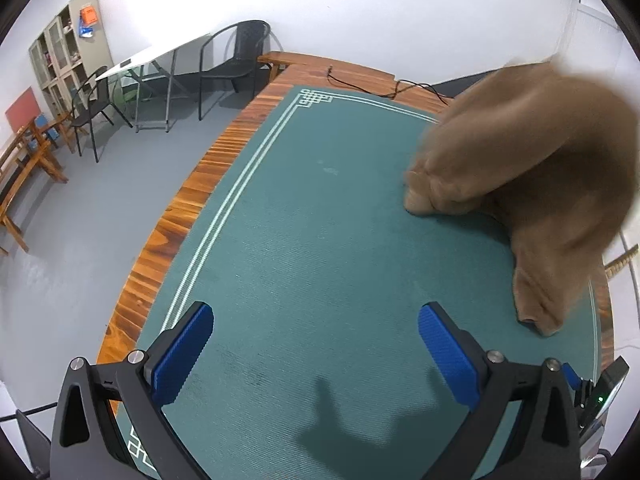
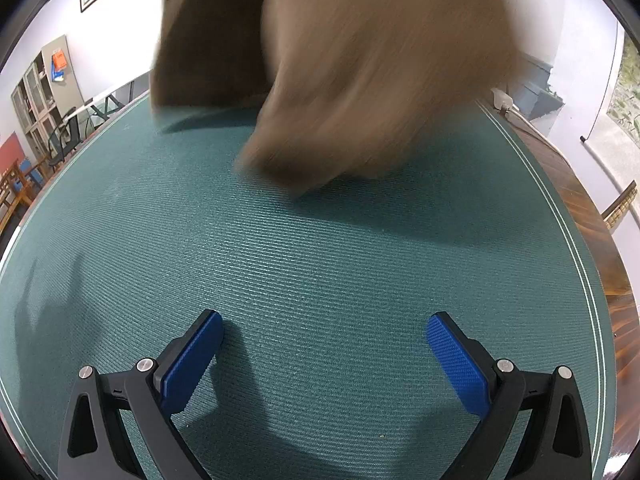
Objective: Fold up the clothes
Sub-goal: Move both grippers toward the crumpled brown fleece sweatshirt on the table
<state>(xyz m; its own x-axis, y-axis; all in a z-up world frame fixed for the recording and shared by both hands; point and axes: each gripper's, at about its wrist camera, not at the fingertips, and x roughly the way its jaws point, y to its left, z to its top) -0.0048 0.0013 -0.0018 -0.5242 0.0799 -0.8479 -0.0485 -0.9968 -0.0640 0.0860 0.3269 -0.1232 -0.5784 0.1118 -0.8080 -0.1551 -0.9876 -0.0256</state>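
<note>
Wooden table under a green mat

The plank-edged wooden table [image 1: 188,200] carries a teal ribbed mat [image 1: 312,248] with white border lines; a blurred tan fleece garment [image 1: 520,168] lies partly on the mat, and a black cable [image 1: 360,84] on the far wood.

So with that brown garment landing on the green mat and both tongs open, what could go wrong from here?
The brown garment is blurred mid-motion, so grabbing now may miss or catch a bunched layer.

Its right part lies near the table edge and could slide off.

Both the left tongs and right tongs are empty, nothing steadies it.

A blurred brown garment [image 2: 360,80] hangs over the far side of the green worktop [image 2: 320,264], beyond the right gripper's [image 2: 324,344] wide-apart, empty jaws.
</note>
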